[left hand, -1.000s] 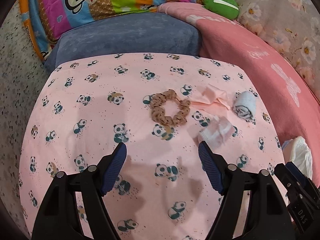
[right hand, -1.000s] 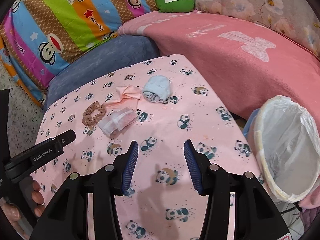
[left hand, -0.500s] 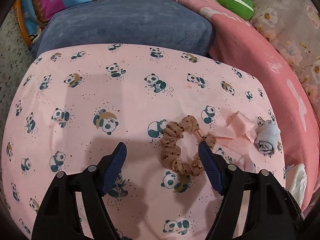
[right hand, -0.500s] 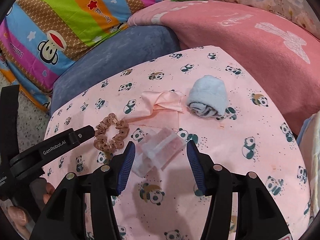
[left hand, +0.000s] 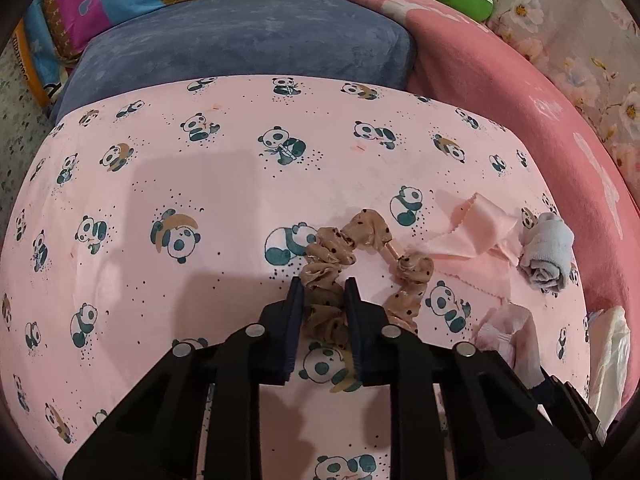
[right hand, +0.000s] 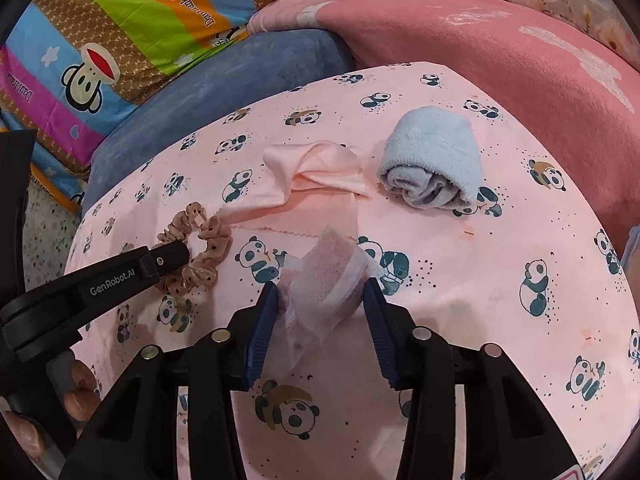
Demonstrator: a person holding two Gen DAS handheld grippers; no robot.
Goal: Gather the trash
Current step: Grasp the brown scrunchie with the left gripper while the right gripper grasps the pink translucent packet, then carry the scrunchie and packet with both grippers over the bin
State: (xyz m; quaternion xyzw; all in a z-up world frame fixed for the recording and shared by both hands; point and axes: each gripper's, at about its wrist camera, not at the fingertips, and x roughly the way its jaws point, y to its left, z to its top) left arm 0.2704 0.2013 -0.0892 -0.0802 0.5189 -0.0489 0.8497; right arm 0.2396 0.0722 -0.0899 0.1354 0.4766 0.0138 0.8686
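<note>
**Brown scrunchie and clear wrapper between the jaws on the panda cloth**

Pink cloth printed with pandas (left hand: 224, 184) covers the surface where all the loose items lie. The left gripper (left hand: 325, 292) points steeply down with its jaws closing, and the brown dotted scrunchie (left hand: 326, 276) is bunched between the blue pads, which press on one side of its loop; the rest of the loop lies on the cloth. The right gripper (right hand: 320, 292) has its jaws closing around a crumpled clear wrapper (right hand: 326, 276) with pink inside. The left pad meets the wrapper's edge, while a gap shows at the right pad. Beyond the wrapper lies a scrap of pale pink fabric (right hand: 316, 168), and just to its right a rolled light blue sock (right hand: 434, 152), apart from both grippers. At the far right edge of the left wrist view, a white bin liner (left hand: 610, 344) shows past the cloth's edge; its contents cannot be seen. A hand (right hand: 76, 392) holds the left gripper's handle.
</note>
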